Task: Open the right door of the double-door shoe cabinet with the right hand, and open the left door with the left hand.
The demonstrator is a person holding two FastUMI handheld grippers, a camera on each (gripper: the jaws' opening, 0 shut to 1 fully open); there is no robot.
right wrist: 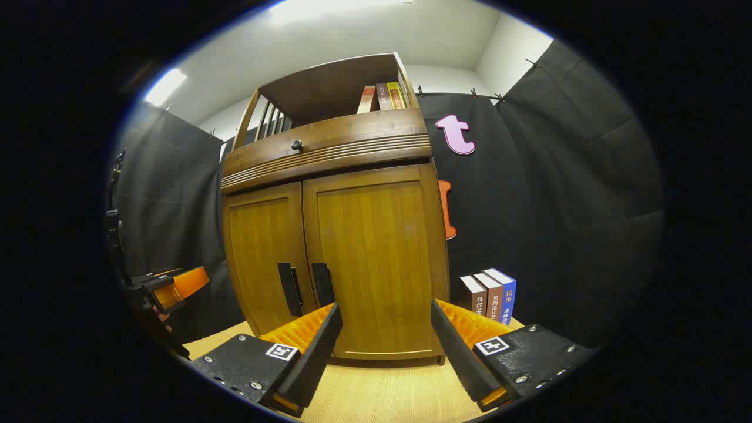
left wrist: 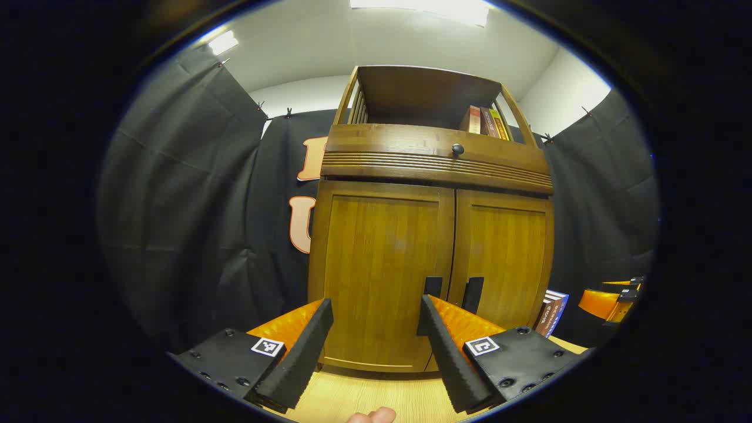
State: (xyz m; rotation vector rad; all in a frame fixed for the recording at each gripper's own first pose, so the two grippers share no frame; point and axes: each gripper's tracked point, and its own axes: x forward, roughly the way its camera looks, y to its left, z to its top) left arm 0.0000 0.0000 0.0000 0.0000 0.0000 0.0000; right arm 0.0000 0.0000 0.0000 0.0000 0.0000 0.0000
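Nearest the lens in the left gripper view, your left gripper [left wrist: 375,338] is holding its fingers wide apart with nothing between them, low in the frame over the light wooden table [left wrist: 376,396], and a fingertip [left wrist: 371,416] is peeking in at the bottom edge. Just beyond, the shoe cabinet [left wrist: 432,235] is filling the middle of the frame with both doors sitting closed: the left door [left wrist: 382,270] is facing you squarely, the right door [left wrist: 508,258] is beside it, and the two dark handles [left wrist: 452,292] are standing side by side at the seam, just above your right-hand finger. In the right gripper view, your right gripper [right wrist: 385,341] is likewise gaping wide and gripping nothing, low in the frame in front of the right door, with the handles appearing left of centre. A round knob [left wrist: 457,149] is sitting on the drawer above the doors, and books [left wrist: 484,121] are leaning on the open top shelf. More books [right wrist: 489,295] are standing on the table just beside the cabinet, right of centre in the right gripper view.
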